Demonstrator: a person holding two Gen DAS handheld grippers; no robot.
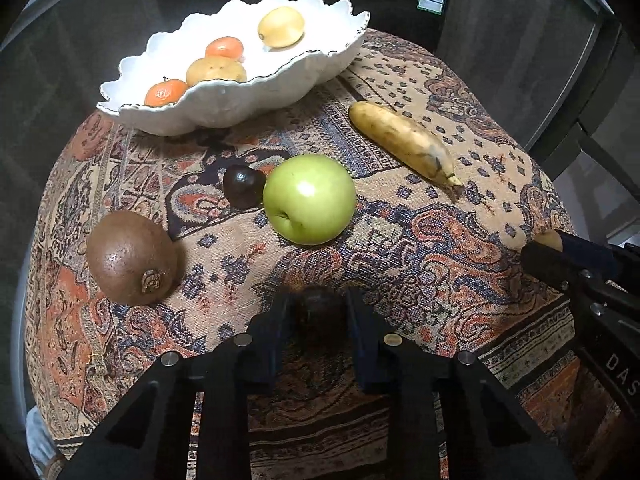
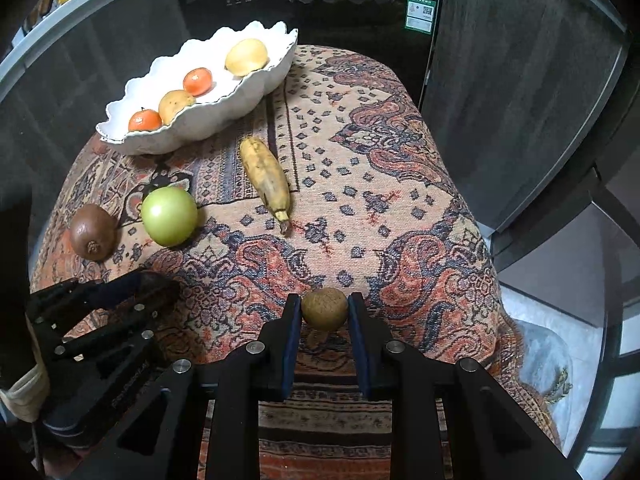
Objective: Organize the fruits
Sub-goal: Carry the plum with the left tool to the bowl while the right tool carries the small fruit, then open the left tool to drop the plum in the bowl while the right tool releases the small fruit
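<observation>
My left gripper (image 1: 318,300) is shut on a small dark round fruit (image 1: 320,316) low over the patterned cloth (image 1: 420,240). My right gripper (image 2: 324,300) is shut on a small tan round fruit (image 2: 325,309). Beyond the left gripper lie a green apple (image 1: 310,199), a dark plum-like fruit (image 1: 243,191), a brown kiwi (image 1: 131,257) and a banana (image 1: 404,142). At the far left a white scalloped bowl (image 1: 224,100) holds two oranges, a lemon-coloured fruit (image 1: 281,26) and a yellowish one. The right gripper (image 1: 556,254) shows at the right edge of the left wrist view.
The cloth-covered table drops off at its rounded edges on all sides. A dark appliance (image 2: 320,4) with a green label stands behind the bowl, and grey cabinet panels (image 2: 520,100) rise to the right. In the right wrist view the left gripper (image 2: 160,286) sits at the lower left.
</observation>
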